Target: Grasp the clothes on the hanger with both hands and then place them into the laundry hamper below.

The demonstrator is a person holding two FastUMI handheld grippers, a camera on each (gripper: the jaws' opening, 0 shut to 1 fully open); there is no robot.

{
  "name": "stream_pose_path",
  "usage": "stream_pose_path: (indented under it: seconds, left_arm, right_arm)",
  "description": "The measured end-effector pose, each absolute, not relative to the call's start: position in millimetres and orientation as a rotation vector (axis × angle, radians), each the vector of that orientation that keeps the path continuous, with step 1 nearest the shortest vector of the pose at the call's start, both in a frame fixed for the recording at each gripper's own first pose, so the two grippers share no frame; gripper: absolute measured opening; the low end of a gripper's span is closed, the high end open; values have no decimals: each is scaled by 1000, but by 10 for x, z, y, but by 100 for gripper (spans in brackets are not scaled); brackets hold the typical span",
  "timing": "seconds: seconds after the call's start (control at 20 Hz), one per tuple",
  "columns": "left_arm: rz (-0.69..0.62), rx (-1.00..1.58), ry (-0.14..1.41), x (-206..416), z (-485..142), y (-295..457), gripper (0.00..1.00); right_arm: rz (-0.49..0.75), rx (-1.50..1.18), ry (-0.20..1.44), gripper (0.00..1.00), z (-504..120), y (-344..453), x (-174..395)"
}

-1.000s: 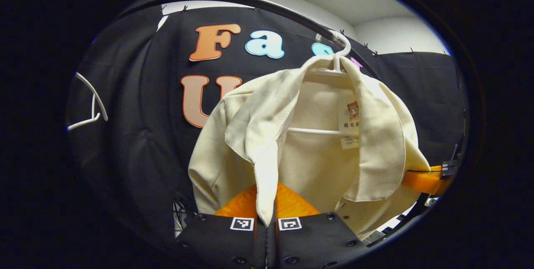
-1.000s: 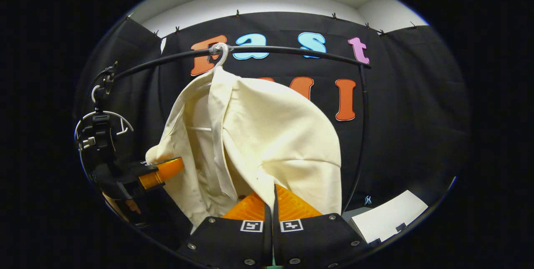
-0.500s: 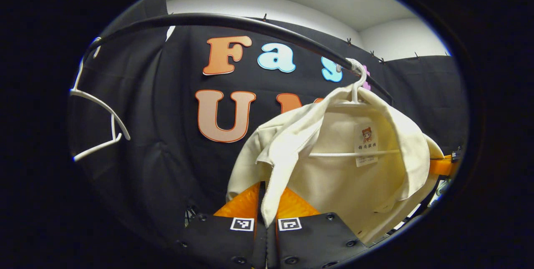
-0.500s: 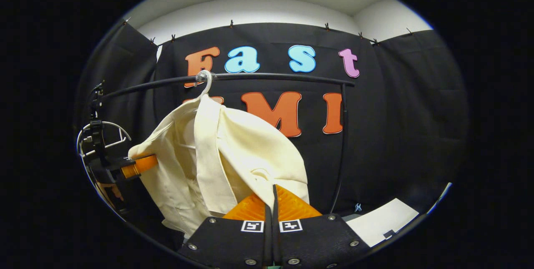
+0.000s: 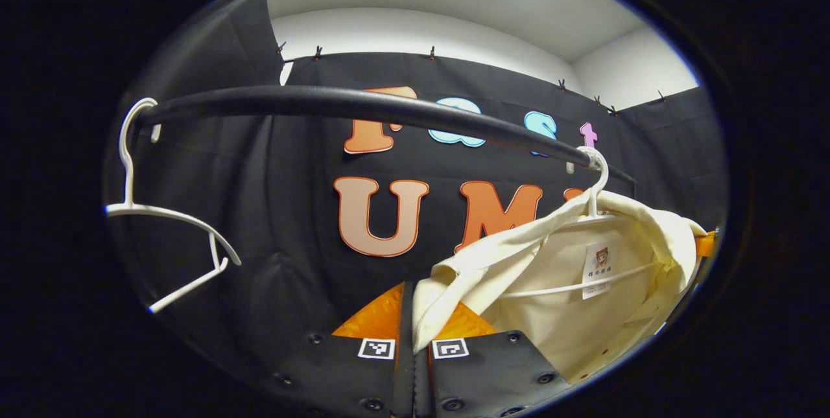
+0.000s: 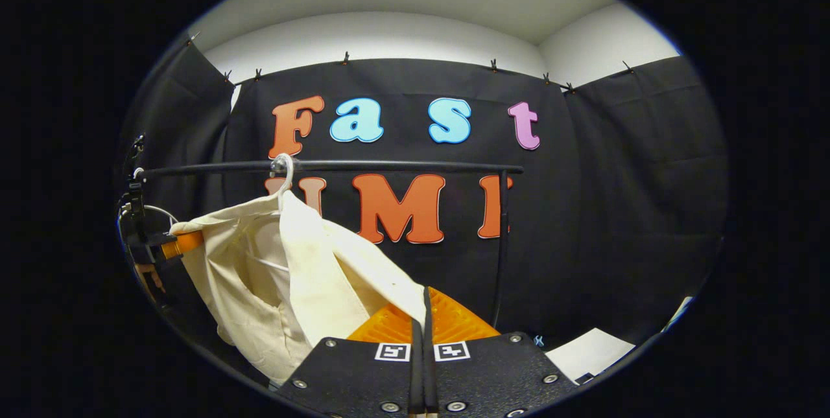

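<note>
A cream shirt (image 5: 570,301) hangs on a white hanger (image 5: 593,188) from the black rail (image 5: 363,107). My left gripper (image 5: 413,304) is shut on the shirt's front edge, which runs down between its fingers. In the right gripper view the same shirt (image 6: 292,275) stretches from the hanger hook (image 6: 283,168) toward me, and my right gripper (image 6: 425,304) is shut on its other front edge. The left gripper (image 6: 170,246) also shows at the far left of that view, against the cloth. The shirt is pulled wide open between both grippers. The hamper is out of sight.
An empty white hanger (image 5: 165,223) hangs at the left end of the rail. The rail's upright post (image 6: 499,243) stands right of the shirt. A white surface (image 6: 600,356) lies low on the right.
Both grippers have drawn back and apart, holding the shirt edges. The shirt has spread open and slid lower and sideways in each view; the rail now sits lower in the frames.
</note>
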State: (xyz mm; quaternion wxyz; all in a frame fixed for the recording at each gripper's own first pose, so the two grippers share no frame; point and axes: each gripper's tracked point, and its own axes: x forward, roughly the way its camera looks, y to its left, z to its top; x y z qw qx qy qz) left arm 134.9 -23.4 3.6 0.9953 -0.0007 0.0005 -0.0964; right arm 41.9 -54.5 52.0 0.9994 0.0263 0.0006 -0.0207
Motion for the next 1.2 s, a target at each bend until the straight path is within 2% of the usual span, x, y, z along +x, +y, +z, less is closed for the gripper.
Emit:
stream_pose_path:
  seconds: [0.5,0.9,1.2]
  left_arm:
    - [-170,41,-52,1509,282,-181,7]
    - [-149,100,-28,1745,168,-156,7]
    - [-119,71,8,1865,-57,-14,7]
  right_arm:
    - [-85,-10,-79,0,970,-1013,894]
    - [-35,3,-25,0,752,-1121,1475]
    - [52,71,26,0,433,-1009,1626]
